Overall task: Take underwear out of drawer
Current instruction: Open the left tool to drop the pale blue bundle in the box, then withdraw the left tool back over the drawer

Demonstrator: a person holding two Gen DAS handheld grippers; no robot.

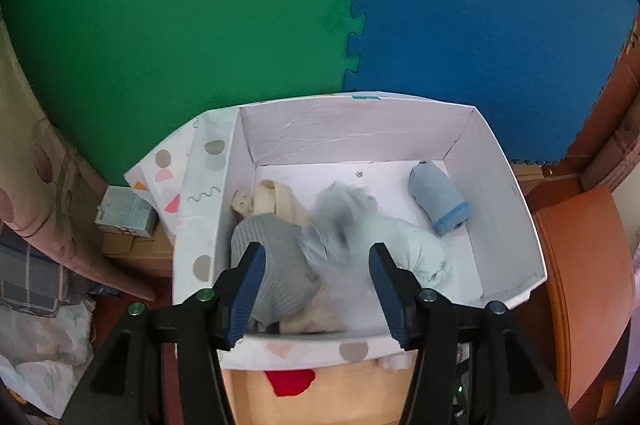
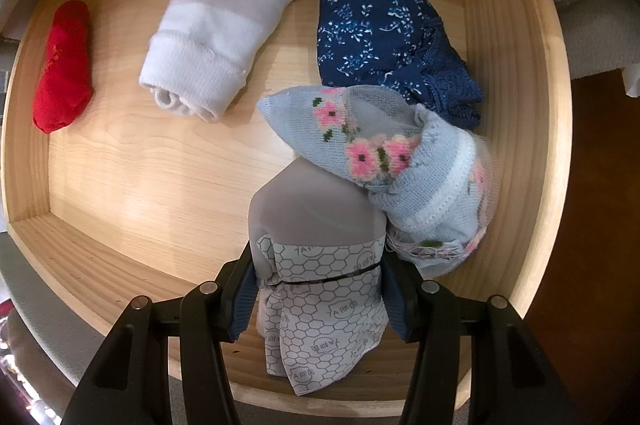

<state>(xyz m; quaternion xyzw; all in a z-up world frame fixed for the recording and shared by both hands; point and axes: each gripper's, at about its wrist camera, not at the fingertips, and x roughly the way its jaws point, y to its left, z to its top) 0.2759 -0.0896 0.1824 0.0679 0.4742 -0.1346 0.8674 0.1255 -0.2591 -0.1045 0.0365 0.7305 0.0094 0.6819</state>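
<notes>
In the right wrist view we see the pale wooden drawer (image 2: 120, 193) with its raised walls all round and a wide bare floor on its near left, while a white rolled pair (image 2: 212, 37), a navy floral pair (image 2: 380, 29), a knitted grey pair with pink flowers (image 2: 384, 153) and a small red roll (image 2: 62, 65) lie toward the far and right sides. Our right gripper (image 2: 320, 289) pinches a grey rolled underwear with a hexagon-print band (image 2: 316, 225) just above the near wall. In the left wrist view our left gripper (image 1: 316, 289) stands spread with nothing pressed between its pads, over the near edge of a white cardboard box (image 1: 508, 193) holding a grey ribbed roll (image 1: 272, 265), a blurred pale blue bundle (image 1: 384, 237), a cream roll (image 1: 280, 201) and a small blue roll (image 1: 440, 201), with bare floor only at its far right.
</notes>
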